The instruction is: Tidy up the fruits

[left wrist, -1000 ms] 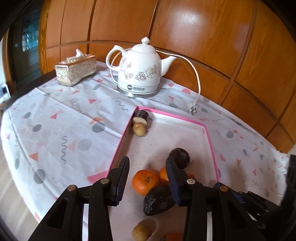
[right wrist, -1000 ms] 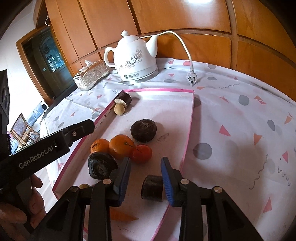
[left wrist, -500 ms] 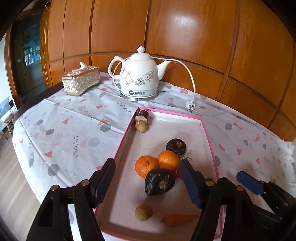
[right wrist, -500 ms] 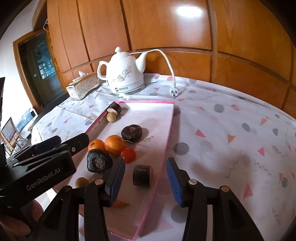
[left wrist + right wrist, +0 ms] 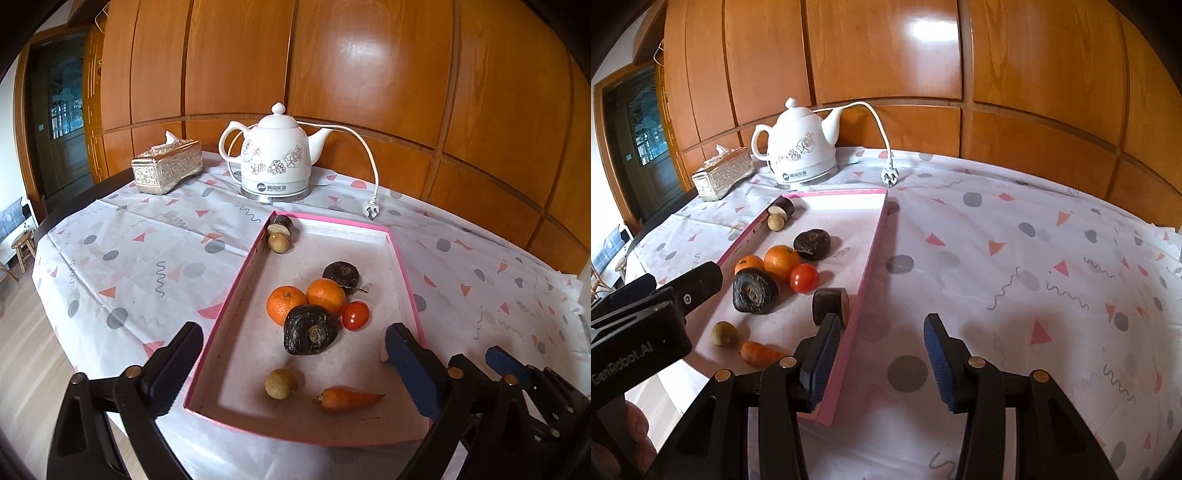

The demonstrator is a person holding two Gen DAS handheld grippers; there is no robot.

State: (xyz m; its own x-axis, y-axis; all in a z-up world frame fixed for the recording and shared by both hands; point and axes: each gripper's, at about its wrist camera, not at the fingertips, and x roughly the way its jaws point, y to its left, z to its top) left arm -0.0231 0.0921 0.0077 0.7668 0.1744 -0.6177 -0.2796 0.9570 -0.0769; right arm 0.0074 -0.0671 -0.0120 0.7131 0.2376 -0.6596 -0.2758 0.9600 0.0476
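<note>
On the far left of the table, well apart from the pink-rimmed tray (image 5: 236, 291), stands a silver tissue box (image 5: 168, 170). Next along, just behind the tray's far rim, sits a white ceramic electric kettle (image 5: 275, 162), its white cord ending in a plug (image 5: 370, 211) that lies on the patterned tablecloth (image 5: 122, 266) near the tray's far right corner.

The left gripper (image 5: 293, 363) hangs above the near end of the tray with its jaws spread very wide and nothing between them. Inside the tray, in the far left corner, a dark cut piece (image 5: 280, 225) touches a small brown longan (image 5: 277, 243). Toward the tray's middle, two oranges sit side by side, the left orange (image 5: 286, 304) and the right orange (image 5: 325, 291). A large dark water chestnut (image 5: 309, 329) rests against their near side, a smaller water chestnut (image 5: 341, 273) sits behind the right orange, and a cherry tomato (image 5: 355, 315) lies just right of the big chestnut. Near the tray's front rim lie a second longan (image 5: 280, 384) and, to its right, a small carrot (image 5: 345, 398).

In the right wrist view, a dark cylindrical piece (image 5: 830, 304) lies on its side against the tray's right wall. The right gripper (image 5: 881, 363) is also wide open and holds nothing; its left finger hangs over the tray's right rim, its right finger over bare tablecloth.
</note>
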